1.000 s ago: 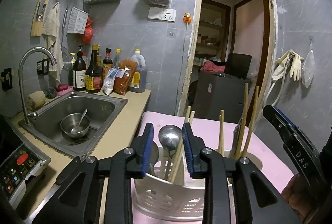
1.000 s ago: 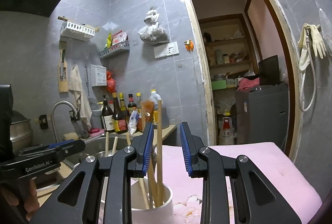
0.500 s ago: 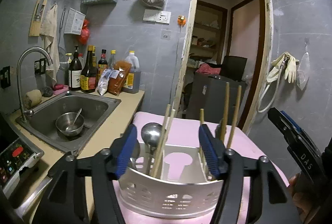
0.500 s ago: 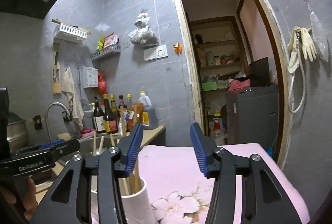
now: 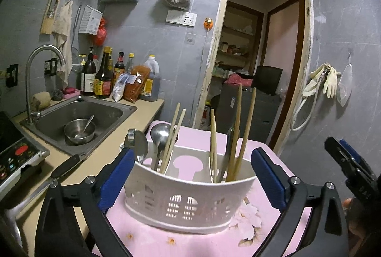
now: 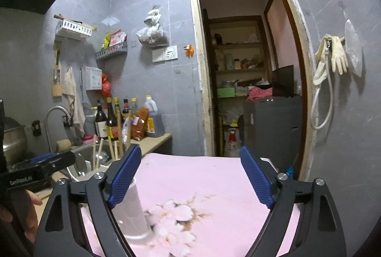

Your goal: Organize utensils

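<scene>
While both claws gape empty, left claw (image 6: 35,173) reads, seemingly, "GenRobot.AI"; right claw (image 5: 352,171) "DAS".

You see a stainless steel sink (image 5: 108,106) at left, holding a round metal bowl (image 5: 79,132). Dark glass sauce bottles (image 5: 102,76) stand behind it against the grey tiled wall (image 5: 147,37). Pale rubber gloves (image 5: 329,78) hang right of the wooden door frame (image 5: 300,71).

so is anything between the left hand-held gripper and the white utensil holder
Nothing visible. The left hand-held gripper is open, with the white utensil holder already between its blue pads, on the pink tablecloth.
</scene>
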Demonstrator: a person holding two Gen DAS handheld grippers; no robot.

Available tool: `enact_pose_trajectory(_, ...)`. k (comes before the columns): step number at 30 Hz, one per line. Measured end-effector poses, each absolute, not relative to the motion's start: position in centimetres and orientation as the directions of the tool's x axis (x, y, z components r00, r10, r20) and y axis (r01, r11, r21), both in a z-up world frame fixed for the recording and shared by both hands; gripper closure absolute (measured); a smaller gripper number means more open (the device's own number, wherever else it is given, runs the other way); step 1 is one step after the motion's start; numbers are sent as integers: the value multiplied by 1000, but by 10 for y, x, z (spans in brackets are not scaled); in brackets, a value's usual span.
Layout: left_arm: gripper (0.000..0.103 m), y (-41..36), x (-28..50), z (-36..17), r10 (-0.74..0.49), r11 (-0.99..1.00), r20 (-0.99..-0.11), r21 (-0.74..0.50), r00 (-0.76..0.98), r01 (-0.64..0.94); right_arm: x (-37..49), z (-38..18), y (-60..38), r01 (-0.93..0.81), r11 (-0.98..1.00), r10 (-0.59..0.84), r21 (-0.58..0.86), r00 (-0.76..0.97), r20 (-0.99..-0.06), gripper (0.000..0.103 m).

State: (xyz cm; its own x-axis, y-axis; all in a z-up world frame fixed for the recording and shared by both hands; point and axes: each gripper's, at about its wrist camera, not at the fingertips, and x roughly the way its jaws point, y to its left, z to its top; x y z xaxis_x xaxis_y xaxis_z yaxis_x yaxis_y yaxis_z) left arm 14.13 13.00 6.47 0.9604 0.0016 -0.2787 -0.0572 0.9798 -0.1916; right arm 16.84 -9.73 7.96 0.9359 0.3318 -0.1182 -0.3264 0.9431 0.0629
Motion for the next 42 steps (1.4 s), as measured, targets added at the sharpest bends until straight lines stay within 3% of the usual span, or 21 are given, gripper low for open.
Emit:
enact_pose_trajectory(5,3,119,125,61,11,982,-271,-177,963,-61,153,78,-113,-312,948,317,63,939,-132,0)
enact_pose_trajectory(42,3,52,26,20,-34,997,-259,-74,965,16,33,39,-161,-191,981,184,-23,965,-186,0)
